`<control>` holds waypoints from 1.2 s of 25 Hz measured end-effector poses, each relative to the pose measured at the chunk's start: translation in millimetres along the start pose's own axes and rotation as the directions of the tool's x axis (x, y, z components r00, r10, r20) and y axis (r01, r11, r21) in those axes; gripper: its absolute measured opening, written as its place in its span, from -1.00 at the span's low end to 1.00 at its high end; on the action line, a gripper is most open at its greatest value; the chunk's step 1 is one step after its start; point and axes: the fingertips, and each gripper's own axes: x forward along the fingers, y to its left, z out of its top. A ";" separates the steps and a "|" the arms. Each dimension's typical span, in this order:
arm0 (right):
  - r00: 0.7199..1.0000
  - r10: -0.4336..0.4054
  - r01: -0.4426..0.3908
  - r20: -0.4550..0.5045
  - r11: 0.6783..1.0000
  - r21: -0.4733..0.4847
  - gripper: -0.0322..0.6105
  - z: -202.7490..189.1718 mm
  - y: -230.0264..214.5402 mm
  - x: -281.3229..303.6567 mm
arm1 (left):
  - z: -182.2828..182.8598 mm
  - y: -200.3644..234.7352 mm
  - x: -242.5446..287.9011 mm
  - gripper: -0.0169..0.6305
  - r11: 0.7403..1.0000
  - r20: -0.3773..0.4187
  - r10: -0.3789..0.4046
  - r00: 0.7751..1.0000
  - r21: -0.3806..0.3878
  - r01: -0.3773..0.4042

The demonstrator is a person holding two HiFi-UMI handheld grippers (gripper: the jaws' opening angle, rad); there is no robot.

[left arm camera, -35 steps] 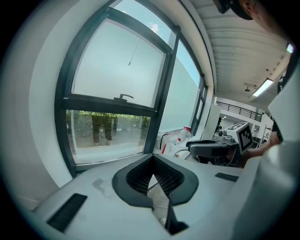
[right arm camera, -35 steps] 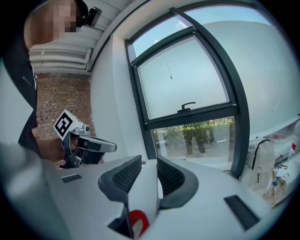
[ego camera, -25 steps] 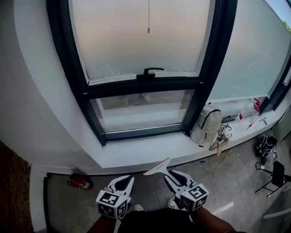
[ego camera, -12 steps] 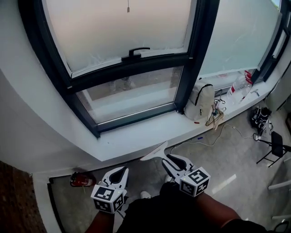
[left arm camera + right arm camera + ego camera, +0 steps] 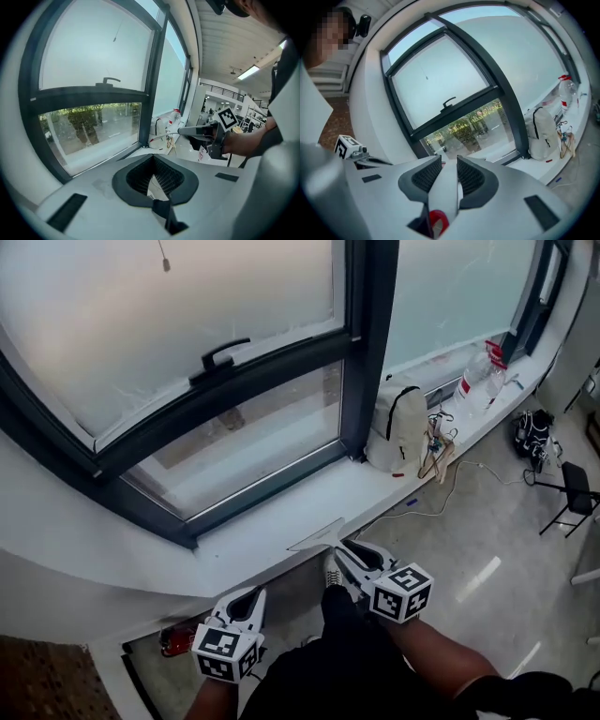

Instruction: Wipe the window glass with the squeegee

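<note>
Window glass (image 5: 253, 451) is filling the head view, with the white sill (image 5: 281, 542) running just ahead of both grippers. The right gripper (image 5: 345, 554) is clamping the squeegee (image 5: 317, 536), whose blade is poking past its tips over the sill's edge. The left gripper (image 5: 246, 601) is hanging lower, to its left. Over to the left gripper view: its jaws are pressing together on nothing, with the glass ahead. Right gripper view: the jaws are pinching the squeegee (image 5: 446, 187), with the glass (image 5: 473, 124) straight ahead and a backpack (image 5: 541, 131) ahead-right.
</note>
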 end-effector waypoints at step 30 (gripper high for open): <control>0.770 -0.353 -0.306 0.531 0.527 0.793 -0.61 186.4 -411.4 246.3 | 98.3 142.7 372.3 -0.95 0.694 -0.464 0.205 0.862 0.690 0.207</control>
